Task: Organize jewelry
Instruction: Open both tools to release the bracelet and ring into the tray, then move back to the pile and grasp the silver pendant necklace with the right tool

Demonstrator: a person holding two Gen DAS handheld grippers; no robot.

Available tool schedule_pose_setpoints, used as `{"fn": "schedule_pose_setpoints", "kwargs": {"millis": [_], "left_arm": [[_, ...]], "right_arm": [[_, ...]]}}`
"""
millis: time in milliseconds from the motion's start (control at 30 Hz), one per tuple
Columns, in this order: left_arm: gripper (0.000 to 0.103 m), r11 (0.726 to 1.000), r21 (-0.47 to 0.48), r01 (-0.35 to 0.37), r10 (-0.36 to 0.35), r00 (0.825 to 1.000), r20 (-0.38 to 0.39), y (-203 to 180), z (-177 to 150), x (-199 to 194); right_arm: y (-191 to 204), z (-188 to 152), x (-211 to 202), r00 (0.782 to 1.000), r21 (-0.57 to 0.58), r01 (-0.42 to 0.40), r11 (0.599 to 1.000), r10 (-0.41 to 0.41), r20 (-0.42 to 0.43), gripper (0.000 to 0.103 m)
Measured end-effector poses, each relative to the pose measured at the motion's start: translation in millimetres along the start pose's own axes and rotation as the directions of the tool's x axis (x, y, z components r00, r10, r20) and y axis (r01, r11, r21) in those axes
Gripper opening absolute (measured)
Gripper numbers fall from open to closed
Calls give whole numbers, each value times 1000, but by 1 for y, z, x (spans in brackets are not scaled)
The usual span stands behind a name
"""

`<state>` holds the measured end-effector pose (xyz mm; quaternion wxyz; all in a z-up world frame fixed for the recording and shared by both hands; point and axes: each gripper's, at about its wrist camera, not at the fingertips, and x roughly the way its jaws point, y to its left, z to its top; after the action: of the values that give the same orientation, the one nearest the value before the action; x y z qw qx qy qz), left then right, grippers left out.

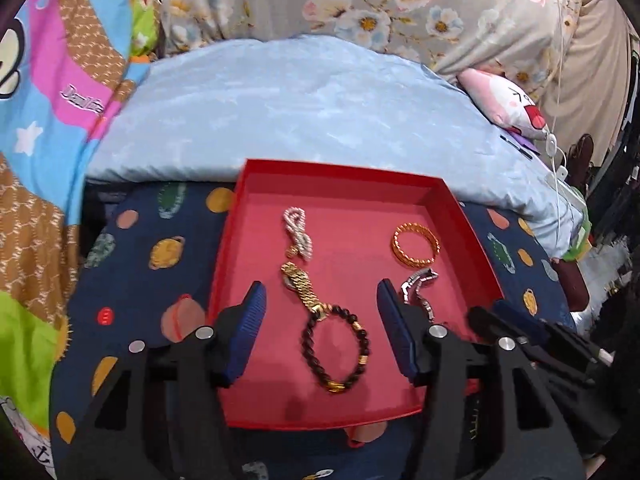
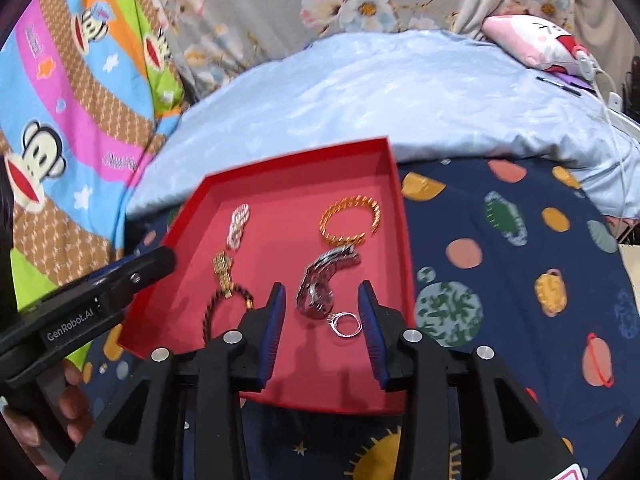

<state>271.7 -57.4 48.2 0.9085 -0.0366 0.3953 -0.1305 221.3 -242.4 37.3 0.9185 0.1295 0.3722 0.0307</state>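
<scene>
The red tray (image 1: 472,240) lies on the bed's planet-print cover. The left gripper (image 1: 322,304) hovers with fingers wide, the gold chain (image 1: 302,290) and dark bead bracelet (image 1: 362,340) between them, untouched. The right gripper (image 2: 322,304) is likewise spread, flanking the silver chain (image 2: 320,284) and small ring (image 2: 346,325). The gold bangle (image 2: 350,220) lies beyond.

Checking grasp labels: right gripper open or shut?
Open. The right gripper holds nothing; its blue pads stand apart over the red tray, ring lying loose between them.
</scene>
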Motion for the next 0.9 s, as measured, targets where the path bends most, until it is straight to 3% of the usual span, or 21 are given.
{"fn": "schedule_pose_setpoints", "kwargs": {"millis": [267, 600, 900], "left_arm": [[55, 996, 16, -88, 87, 996, 28, 15, -24, -51], [55, 994, -6, -112, 111, 990, -89, 29, -105, -79], [55, 993, -19, -117, 113, 979, -168, 36, -158, -91]], "right_arm": [[-5, -23, -60, 999, -10, 47, 999, -47, 22, 39], [6, -107, -106, 996, -45, 77, 996, -79, -45, 39], [20, -157, -110, 990, -60, 38, 997, -45, -132, 36]]}}
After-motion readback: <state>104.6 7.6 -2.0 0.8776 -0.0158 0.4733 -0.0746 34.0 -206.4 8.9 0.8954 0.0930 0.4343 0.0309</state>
